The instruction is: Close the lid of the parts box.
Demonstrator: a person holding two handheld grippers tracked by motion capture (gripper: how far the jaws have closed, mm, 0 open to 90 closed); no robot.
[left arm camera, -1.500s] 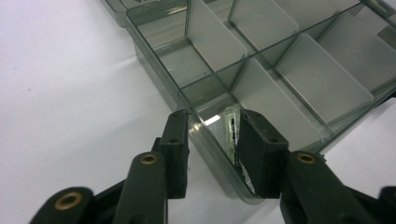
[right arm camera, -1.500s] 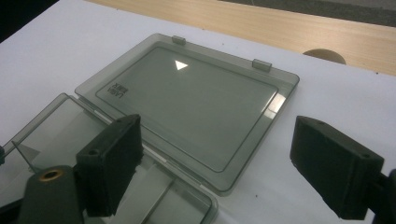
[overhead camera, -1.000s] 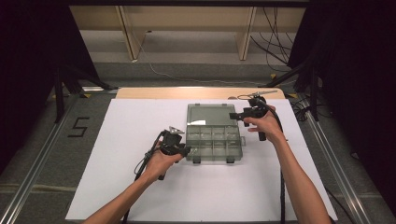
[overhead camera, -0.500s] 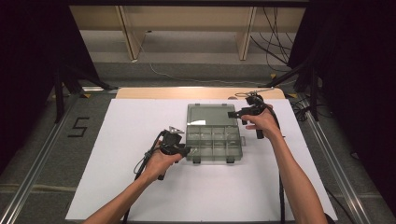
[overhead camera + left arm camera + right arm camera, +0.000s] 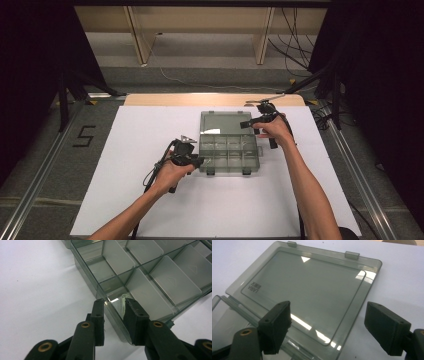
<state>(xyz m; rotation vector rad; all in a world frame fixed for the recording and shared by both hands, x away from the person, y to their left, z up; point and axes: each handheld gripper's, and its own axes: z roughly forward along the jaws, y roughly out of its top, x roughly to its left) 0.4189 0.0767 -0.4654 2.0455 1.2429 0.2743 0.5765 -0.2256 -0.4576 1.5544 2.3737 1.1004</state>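
On the white table point(image 5: 125, 200), a clear plastic box point(image 5: 230, 155) lies open, lid point(image 5: 312, 295) flat. Left gripper point(image 5: 113, 312) pinches the box's side wall; right gripper point(image 5: 327, 325) hangs spread wide above the lid.

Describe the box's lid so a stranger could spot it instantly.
On the white table lies one smoky clear compartment box. Its lid is the flat half folded open on the far side: one smooth undivided pane with two latch tabs, unlike the gridded tray nearer the person.

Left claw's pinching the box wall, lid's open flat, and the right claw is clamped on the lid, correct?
Not quite: the right claw is open, its jaws spread wide above the lid, as the right gripper view shows. The left claw does pinch the box wall.
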